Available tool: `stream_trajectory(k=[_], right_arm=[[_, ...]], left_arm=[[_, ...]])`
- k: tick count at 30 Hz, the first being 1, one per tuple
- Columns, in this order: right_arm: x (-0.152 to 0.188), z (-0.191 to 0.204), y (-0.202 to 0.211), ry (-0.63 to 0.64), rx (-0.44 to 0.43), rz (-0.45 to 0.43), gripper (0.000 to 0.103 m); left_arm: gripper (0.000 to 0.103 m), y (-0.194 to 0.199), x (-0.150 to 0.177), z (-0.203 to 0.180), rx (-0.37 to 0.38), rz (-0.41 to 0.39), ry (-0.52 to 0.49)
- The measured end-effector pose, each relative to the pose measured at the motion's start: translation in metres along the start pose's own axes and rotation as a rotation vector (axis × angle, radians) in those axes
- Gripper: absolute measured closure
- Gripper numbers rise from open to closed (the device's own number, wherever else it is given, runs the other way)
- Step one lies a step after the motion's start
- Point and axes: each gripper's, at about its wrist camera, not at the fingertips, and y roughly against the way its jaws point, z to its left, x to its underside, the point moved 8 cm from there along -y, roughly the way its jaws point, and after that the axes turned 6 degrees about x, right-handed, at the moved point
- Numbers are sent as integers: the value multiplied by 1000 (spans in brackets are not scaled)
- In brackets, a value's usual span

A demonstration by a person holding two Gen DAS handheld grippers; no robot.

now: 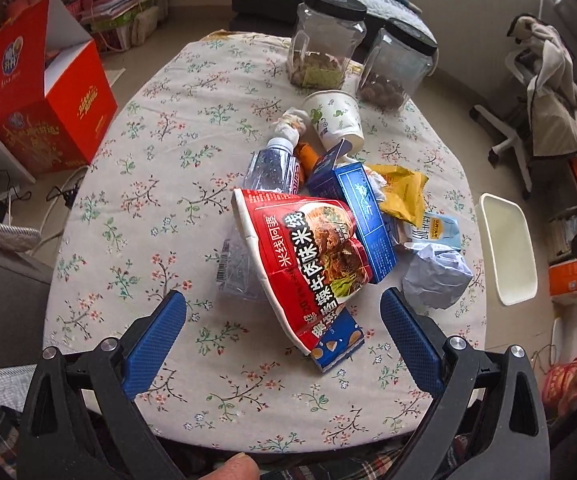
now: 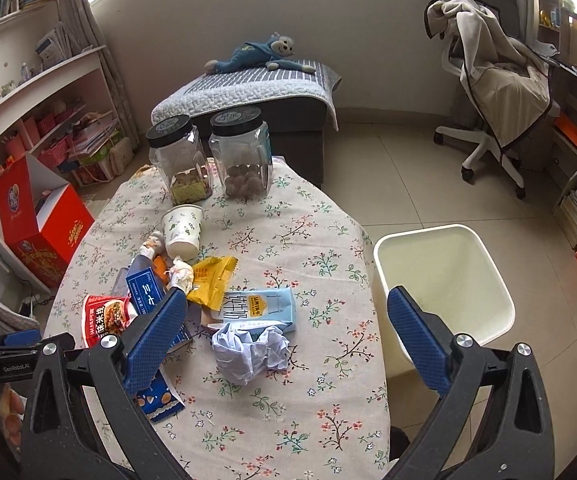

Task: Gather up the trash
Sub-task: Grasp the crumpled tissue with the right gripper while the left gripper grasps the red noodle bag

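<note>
Both your claws gape, gripping nothing.
Left claw (image 1: 283,322) over red noodle bowl (image 1: 308,256) reading "米线阿婆"; "GenRobot.AI" on its body.

The floral-clothed table (image 2: 288,240) carries a trash heap — beyond the paper cup (image 2: 182,230) stand two black-lidded jars (image 2: 180,160); nearer lies crumpled paper (image 2: 248,352).

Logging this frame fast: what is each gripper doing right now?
Left gripper: tongs open, holding nothing, over the trash pile.
Right gripper: tongs open, holding nothing.
</note>
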Motion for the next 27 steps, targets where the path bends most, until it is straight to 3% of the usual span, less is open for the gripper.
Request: stream_trajectory(k=[3,7,12,16,24,27], right_arm=[[15,-2,-18,-28,-30,41,7],[38,0,-42,-61,-78,148,7],[49,-1,-54,-72,-73,186,7],[55,-5,-62,-84,-59,200,7],[62,1,-68,-51,-52,223,7],[69,5,-73,-40,-72,256,7]], left_arm=[[8,-14,4,9,-4,-1,50],[8,-21,0,2,-19,-38,8],[8,-53,-4,-7,104,-2,101],[8,-60,-7,-18,140,-5,134],[9,-79,-10,-22,81,24,164],[18,-75,-11,-27,78,6,97]])
